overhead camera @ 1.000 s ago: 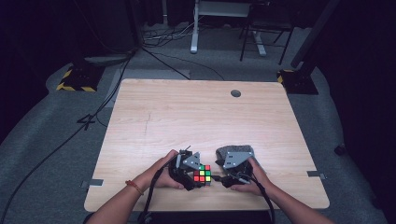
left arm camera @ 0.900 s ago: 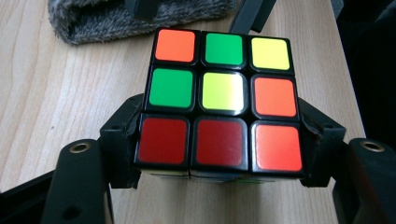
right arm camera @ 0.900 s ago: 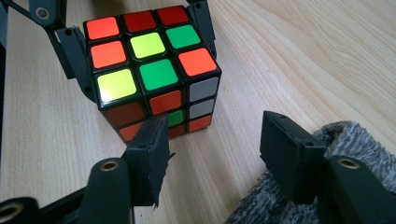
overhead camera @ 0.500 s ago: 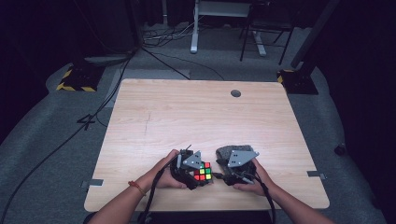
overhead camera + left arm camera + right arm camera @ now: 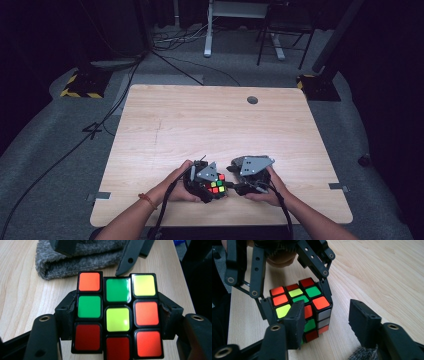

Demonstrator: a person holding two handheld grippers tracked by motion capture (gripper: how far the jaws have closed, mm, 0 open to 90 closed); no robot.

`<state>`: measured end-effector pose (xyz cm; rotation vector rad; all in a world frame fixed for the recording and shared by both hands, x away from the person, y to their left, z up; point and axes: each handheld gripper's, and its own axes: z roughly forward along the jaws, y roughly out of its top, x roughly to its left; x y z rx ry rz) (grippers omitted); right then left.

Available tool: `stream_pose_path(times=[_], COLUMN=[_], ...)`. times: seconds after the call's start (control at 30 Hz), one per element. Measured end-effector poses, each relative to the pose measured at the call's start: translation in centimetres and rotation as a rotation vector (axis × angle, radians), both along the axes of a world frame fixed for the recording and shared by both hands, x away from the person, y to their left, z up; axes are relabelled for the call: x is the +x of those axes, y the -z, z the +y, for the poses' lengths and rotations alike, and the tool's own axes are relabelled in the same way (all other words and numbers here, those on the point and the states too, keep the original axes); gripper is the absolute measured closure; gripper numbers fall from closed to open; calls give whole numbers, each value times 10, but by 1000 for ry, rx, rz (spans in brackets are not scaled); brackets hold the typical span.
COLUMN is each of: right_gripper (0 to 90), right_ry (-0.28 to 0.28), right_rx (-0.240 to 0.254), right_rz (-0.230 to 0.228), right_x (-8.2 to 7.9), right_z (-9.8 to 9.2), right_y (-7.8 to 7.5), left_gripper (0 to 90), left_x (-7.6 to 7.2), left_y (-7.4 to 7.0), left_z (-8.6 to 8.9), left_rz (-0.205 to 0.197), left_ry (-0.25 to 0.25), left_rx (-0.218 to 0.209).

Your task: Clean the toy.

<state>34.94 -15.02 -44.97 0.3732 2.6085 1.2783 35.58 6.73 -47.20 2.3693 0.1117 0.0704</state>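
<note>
Pale wooden surface [image 5: 210, 125]; puzzle cube [image 5: 216, 186] clamped between left tongs [image 5: 212, 185], right tongs [image 5: 325, 315] just beside it, parted, gripping nothing

A: Where is there room on the table [image 5: 210, 125]?

B: The whole far part is bare wood. A hand could slide there freely. Only a small round hole [image 5: 252, 100] sits near the far edge.

A: And close to the person?

B: It is crowded. The cube [image 5: 216, 186] sits between the left gripper [image 5: 207, 184] and the right gripper [image 5: 239, 186], very near each other. A grey fuzzy cloth [image 5: 80, 258] lies just beyond the cube
</note>
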Motion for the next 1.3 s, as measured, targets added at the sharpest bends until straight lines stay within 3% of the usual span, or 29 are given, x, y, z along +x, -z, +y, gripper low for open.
stream_pose_path(times=[0.17,0.27,0.53,0.63,0.73,0.8,0.97,1.03,1.1,1.17,1.23,1.3], right_gripper=[471,480,475,481,473,475,480,467,468,468,463,463], right_ry=[35,50,46,52,46,48,65,67,97,104,108,102], right_rx=[-35,-84,-35,-33,15,-12,17,24,-1,-16,-57,-50], right_rz=[18,11,7,-26,-24,-49,-27,-24,-34,-13,-5,0], right_x=[7,10,11,9,8,8,12,14,16,18,19,18], right_z=[-5,-6,-11,-13,-17,-16,-19,-22,-26,-30,-30,-29], right_y=[9,14,10,3,-6,-9,-8,-9,-9,-6,-3,-2], left_gripper=[333,334,333,332,332,332,333,334,334,334,334,334], left_x=[-1,-2,-5,-3,-2,-2,0,1,2,3,4,3], left_y=[1,1,-1,-1,-1,2,1,0,-2,-3,0,4], left_z=[4,3,-4,-7,-14,-18,-21,-20,-19,-17,-18,-20], left_rz=[6,0,-30,-40,-45,-42,-50,-49,-58,-49,-64,-49], left_ry=[-8,-7,-6,-27,-17,-10,-18,-18,-29,-42,-51,-49], left_rx=[-8,-5,-30,-55,-62,-50,-50,-85,-128,-161,-153,-133])
